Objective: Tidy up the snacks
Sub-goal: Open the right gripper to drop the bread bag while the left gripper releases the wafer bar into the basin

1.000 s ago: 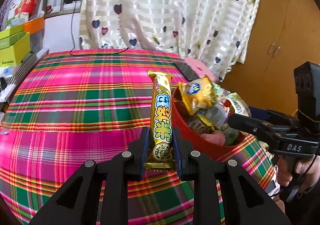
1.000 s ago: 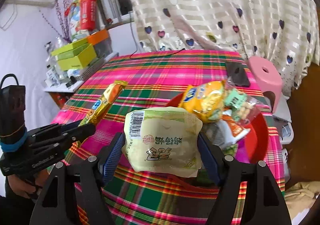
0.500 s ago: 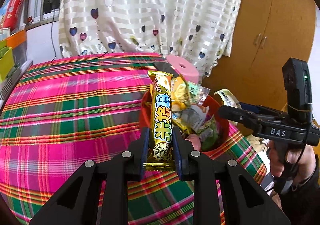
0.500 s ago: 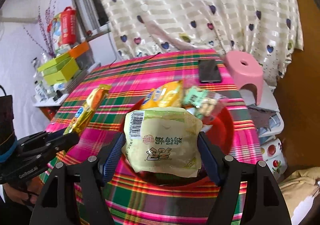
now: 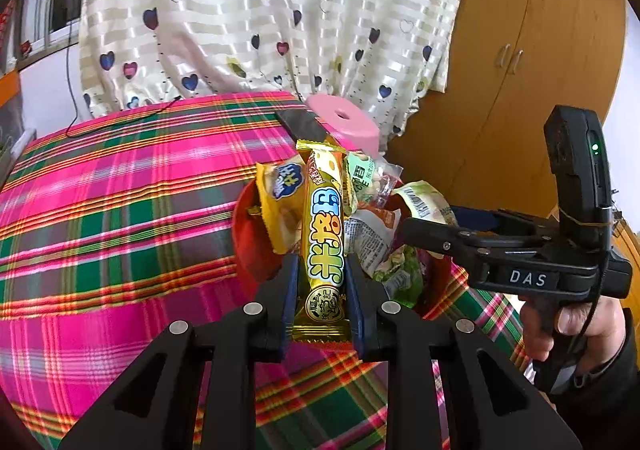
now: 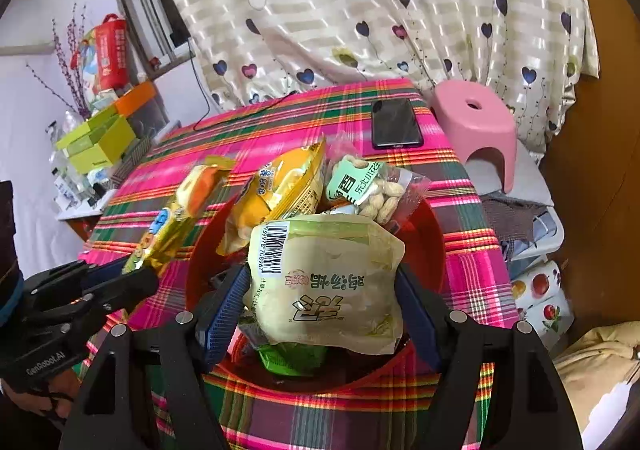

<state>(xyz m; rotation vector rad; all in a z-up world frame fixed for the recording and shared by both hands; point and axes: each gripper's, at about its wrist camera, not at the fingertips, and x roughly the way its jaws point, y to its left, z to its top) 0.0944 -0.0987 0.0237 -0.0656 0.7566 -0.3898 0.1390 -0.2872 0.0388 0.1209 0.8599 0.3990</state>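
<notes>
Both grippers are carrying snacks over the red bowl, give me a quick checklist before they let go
1. Left gripper grip on the yellow snack bar: ok, clamped near its lower end.
2. Right gripper grip on the pale green packet: ok, pinched at both sides.
3. Packet over the red bowl: ok.
4. Bar over the bowl: cannot tell, it looks near the rim.
5. Room in the bowl: not ok, the peanut bag and yellow bag already stand piled high.
6. Phone clear of the bowl: ok.
</notes>
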